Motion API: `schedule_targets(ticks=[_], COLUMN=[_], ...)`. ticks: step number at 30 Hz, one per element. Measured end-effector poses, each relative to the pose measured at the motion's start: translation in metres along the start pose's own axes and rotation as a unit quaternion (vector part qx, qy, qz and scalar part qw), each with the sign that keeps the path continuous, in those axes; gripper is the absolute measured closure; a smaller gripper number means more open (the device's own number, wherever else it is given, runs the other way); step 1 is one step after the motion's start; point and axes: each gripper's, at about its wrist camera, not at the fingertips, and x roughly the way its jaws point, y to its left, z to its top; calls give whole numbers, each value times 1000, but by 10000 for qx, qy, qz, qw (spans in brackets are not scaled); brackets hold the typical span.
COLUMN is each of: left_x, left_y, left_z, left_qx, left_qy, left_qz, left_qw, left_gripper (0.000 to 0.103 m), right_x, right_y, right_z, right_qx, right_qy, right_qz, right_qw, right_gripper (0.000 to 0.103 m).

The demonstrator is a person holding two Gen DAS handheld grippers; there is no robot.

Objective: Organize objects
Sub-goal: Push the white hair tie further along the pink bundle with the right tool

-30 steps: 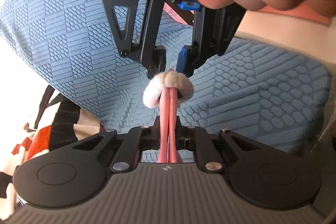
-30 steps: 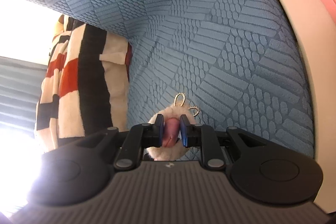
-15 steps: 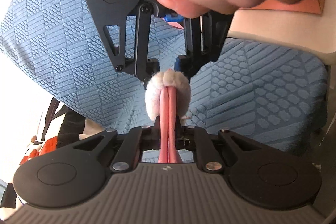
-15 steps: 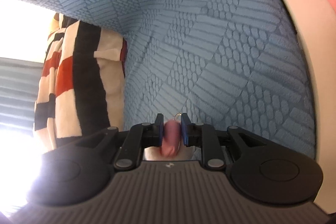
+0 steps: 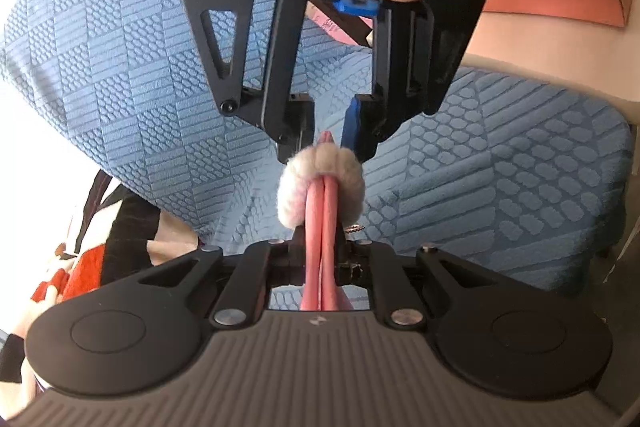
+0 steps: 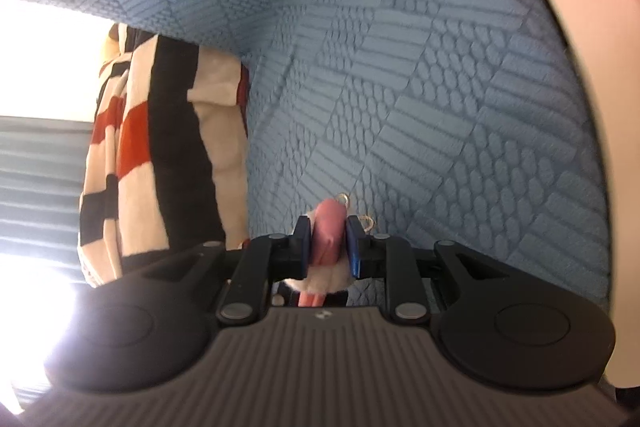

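Both grippers still clamp pink cord [image 5: 320, 227]; fluffy scrunchie [image 5: 320, 183] unmoved.

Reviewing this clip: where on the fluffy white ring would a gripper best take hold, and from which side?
Judging by shape, pinch the fluffy white ring across its free outer rim, coming from the side; its middle is filled by the doubled pink cord.

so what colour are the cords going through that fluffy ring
Pink cords, clearest in the left wrist view.
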Motion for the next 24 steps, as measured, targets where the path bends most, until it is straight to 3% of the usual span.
schedule_targets(ticks=[10, 16, 21, 24], left_x=[4, -4, -3, -1], left_y=[8, 5, 7, 11], left_z=[-1, -2, -1, -3], left_qx=[-233, -307, -333, -447], left_qy=[126, 130, 90, 131], left_qz=[-104, -131, -63, -51], left_qw=[9996, 9994, 9994, 9989], left_gripper=[86, 84, 85, 89], right_x=[-11, -29, -46, -43], right_y=[-1, -6, -11, -10], right_z=[9, 26, 39, 38], right_qx=[29, 69, 131, 94], right_qy=[-321, -786, -1269, -1316], right_qz=[-50, -140, -276, -311], right_qw=[9995, 9968, 9914, 9908], right_gripper=[85, 85, 85, 85])
